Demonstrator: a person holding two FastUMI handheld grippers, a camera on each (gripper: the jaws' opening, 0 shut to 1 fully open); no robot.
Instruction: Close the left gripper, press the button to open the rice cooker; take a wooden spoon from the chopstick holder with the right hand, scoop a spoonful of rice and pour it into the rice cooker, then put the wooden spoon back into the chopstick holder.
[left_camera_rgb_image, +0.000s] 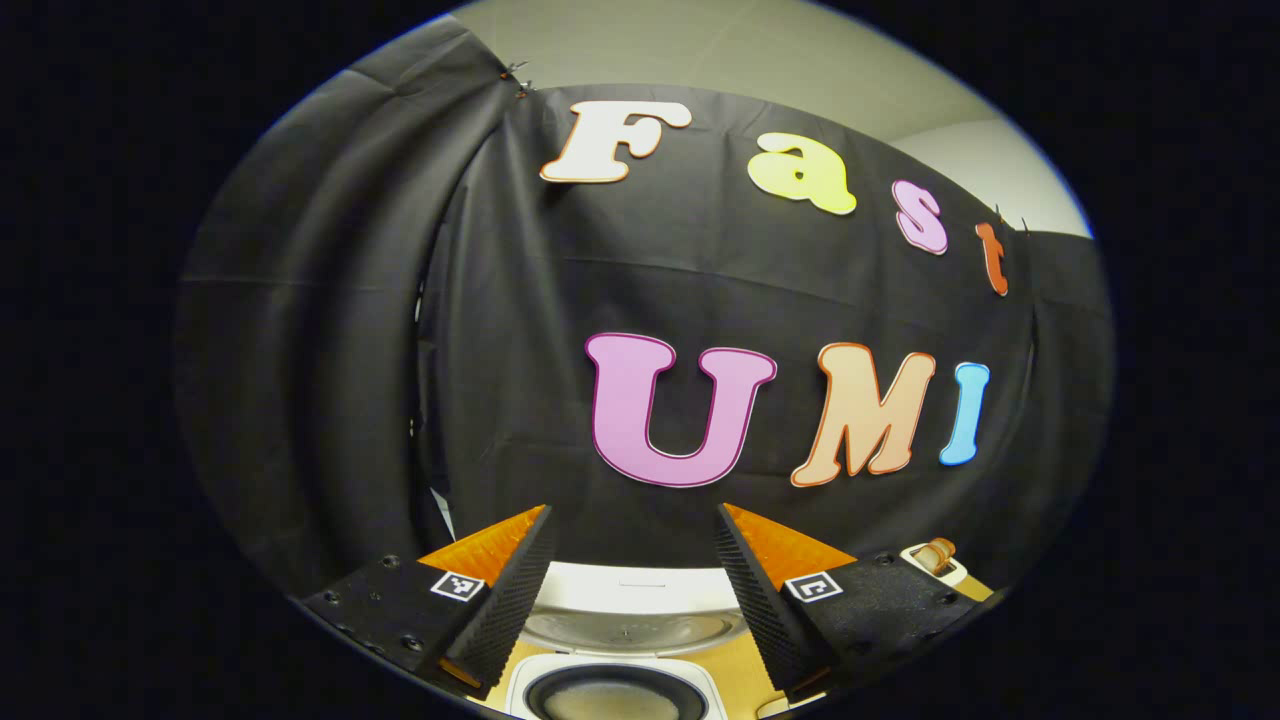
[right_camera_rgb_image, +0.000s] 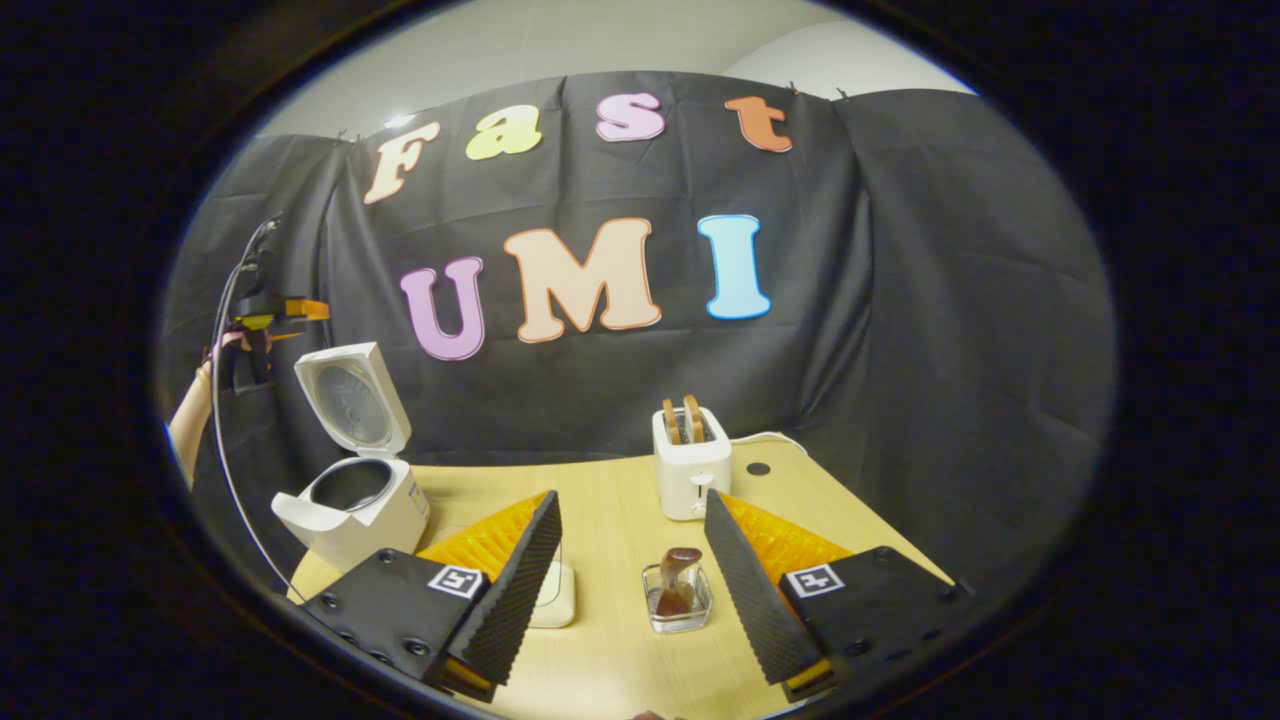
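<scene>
Right gripper (right_camera_rgb_image: 632, 560) is hanging over the near edge of the wooden table (right_camera_rgb_image: 610, 490) with its fingers spread wide and nothing between them. Straight ahead, pretty much lined up in the gap and closer to its right finger, sits the small clear chopstick holder (right_camera_rgb_image: 679, 603) with the wooden spoon (right_camera_rgb_image: 682, 575) poking up out of it, near the gripper but not touching. Just beside the left finger there's a white dish (right_camera_rgb_image: 555, 598), partly hidden, so I can't tell what's in it. Farther back in the middle is a white toaster (right_camera_rgb_image: 691, 468) with two brown slices sticking up. The rice cooker (right_camera_rgb_image: 352, 505) is off to the left at the table's edge, lid already standing up, dark inner pot visible. Above and behind it in the right gripper view you can see the left gripper (right_camera_rgb_image: 270, 320) held up in the air by a hand, well above the cooker. From the left gripper view, that left gripper (left_camera_rgb_image: 635, 570) has its fingers apart too, holding nothing, and the open rice cooker (left_camera_rgb_image: 630, 660) is right below and between them, lid tilted back toward the cloth wall.
</scene>
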